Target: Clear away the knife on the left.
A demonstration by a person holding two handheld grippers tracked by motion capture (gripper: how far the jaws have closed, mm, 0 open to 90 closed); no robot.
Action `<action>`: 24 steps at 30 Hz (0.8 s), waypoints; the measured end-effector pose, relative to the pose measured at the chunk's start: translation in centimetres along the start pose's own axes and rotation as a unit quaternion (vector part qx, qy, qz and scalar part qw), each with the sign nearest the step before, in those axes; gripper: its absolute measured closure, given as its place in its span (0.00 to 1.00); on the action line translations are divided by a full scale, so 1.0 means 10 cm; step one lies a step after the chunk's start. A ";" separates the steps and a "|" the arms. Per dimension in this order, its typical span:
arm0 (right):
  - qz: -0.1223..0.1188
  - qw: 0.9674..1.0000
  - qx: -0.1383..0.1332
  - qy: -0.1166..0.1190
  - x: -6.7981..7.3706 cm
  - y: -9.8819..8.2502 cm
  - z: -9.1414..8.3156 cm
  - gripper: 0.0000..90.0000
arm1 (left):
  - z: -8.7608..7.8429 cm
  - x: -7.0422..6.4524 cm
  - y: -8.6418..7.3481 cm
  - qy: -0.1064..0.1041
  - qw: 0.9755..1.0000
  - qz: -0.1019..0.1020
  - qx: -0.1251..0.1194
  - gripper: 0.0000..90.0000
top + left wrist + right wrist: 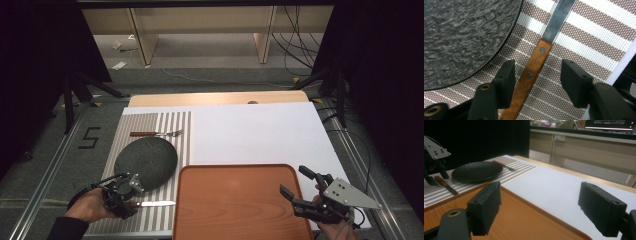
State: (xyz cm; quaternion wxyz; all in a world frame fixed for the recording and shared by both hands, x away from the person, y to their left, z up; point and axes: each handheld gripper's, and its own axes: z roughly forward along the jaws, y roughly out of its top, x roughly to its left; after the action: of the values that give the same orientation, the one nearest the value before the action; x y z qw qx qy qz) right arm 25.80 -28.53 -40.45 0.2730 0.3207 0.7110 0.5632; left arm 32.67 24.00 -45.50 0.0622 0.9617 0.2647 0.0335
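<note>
Knife (534,67) pickup looks like the step: left gripper (536,80) hangs spread around its wooden handle, probably not touching yet, at 5 o'clock of the dark plate (146,163). Next: close squarely. Right gripper (306,189) waits, spread, above the tray (235,205).

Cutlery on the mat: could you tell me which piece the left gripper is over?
The knife, between its open jaws near the plate; the fork lies beyond.

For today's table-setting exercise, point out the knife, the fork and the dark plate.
knife (534,67), left gripper view, on its wooden handle between the rivets.
fork (156,133), high view, mid-shaft.
dark plate (146,162), high view, centre of its textured face.
</note>
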 end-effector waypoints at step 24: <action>-0.001 1.000 0.000 0.000 0.00 0.00 0.00 0.22 | 0.03 0.04 0.04 -0.032 0.998 0.023 0.051 0.85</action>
State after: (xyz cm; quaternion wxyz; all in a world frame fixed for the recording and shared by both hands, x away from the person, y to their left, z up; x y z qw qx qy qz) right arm 25.83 -28.52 -40.48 0.2739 0.3195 0.7112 0.5630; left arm 33.20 23.81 -45.70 0.0204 0.9701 0.2417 -0.0095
